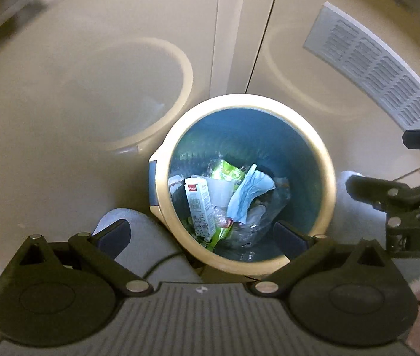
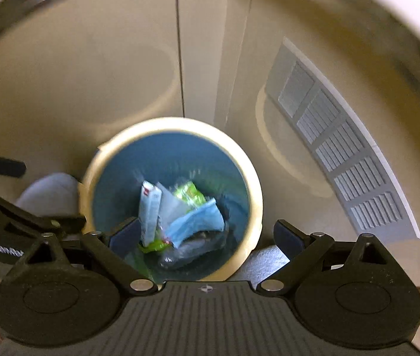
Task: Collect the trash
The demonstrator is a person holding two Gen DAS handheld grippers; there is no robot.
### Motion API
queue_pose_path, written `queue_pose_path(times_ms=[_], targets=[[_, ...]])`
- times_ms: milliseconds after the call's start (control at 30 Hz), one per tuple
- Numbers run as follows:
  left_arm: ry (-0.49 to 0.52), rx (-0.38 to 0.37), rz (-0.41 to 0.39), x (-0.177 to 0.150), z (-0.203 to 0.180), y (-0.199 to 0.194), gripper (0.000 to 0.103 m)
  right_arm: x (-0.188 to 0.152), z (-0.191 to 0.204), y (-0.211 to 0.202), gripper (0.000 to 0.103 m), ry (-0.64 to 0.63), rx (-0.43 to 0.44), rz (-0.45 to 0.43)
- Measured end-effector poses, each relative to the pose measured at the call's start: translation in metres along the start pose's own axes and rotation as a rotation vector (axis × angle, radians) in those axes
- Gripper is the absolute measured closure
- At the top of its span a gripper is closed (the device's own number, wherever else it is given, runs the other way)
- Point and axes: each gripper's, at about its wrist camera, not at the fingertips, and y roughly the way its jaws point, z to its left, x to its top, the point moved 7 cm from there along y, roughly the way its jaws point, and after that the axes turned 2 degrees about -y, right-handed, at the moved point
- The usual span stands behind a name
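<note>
I am looking down into a round bin [image 1: 327, 160] with a cream rim and blue inside, standing on a pale floor [image 1: 61, 178]. Trash is lying at its bottom: a white carton [image 1: 199, 207], a green wrapper [image 1: 227, 172], a blue cloth [image 1: 250, 192] and clear plastic [image 1: 272, 207]. My left gripper [image 1: 201, 234] is hanging above the bin's near rim, jaws spread wide, gripping nothing. My right gripper [image 2: 207, 237] is hovering likewise, released and empty. A grey vent [image 1: 375, 68] is lying well beyond.
</note>
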Motion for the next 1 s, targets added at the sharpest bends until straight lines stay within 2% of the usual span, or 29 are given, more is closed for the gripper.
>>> queue_pose_path(times_ms=[200,600,1000], targets=[[0.014,0.041,-0.093,-0.015,-0.004,-0.035,0.000,-0.012,0.009,-0.038,0.006,-0.053,-0.039,-0.106],[0.074,0.082,-0.239,-0.013,-0.020,-0.085,0.000,-0.034,0.001,-0.090,0.006,-0.053,-0.086,-0.253],[0.116,0.107,-0.287,-0.016,-0.027,-0.103,0.000,-0.044,-0.006,-0.105,0.006,-0.019,-0.106,-0.283]])
